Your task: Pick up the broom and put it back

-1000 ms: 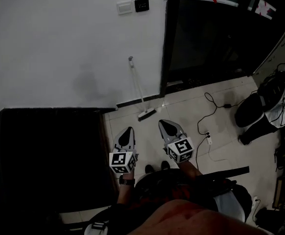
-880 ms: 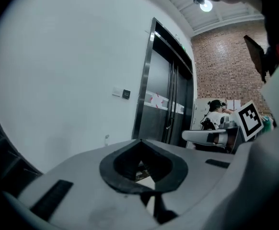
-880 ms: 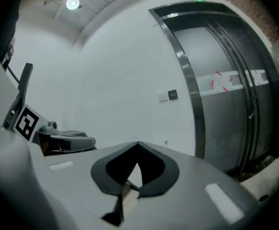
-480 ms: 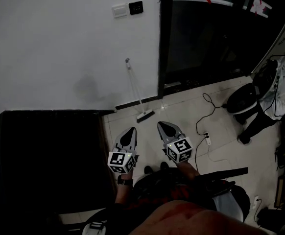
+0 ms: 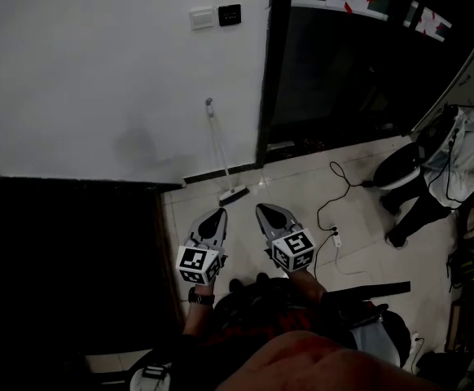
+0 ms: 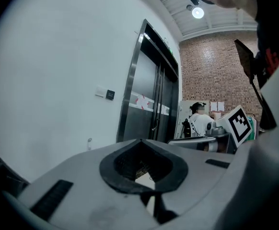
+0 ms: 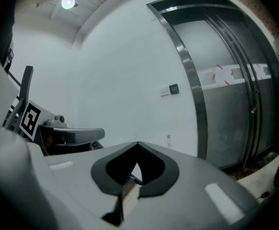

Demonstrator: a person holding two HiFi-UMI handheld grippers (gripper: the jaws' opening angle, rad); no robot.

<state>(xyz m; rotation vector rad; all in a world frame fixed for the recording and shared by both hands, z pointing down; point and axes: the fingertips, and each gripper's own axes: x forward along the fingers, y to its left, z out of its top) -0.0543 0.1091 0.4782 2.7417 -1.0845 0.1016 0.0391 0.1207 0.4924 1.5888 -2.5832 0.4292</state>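
The broom (image 5: 219, 153) leans upright against the white wall, its brush head (image 5: 233, 194) on the floor tiles beside the dark door frame. Its handle top shows small in the left gripper view (image 6: 89, 141) and in the right gripper view (image 7: 168, 138). My left gripper (image 5: 219, 211) and right gripper (image 5: 261, 208) are held side by side a short way in front of the brush head, both pointing toward the wall. Both are shut with nothing between the jaws, as the left gripper view (image 6: 140, 141) and the right gripper view (image 7: 138, 143) show.
A large dark block (image 5: 74, 259) fills the floor at my left. Dark lift doors (image 5: 343, 63) stand right of the broom. A black cable with a power strip (image 5: 335, 236) lies on the tiles. A person (image 5: 457, 161) stands at the far right beside a round white device (image 5: 400, 169).
The head view has drifted, so the broom sits slightly nearer and more to the left. The person at right has come further into view. Both grippers stay shut and empty.
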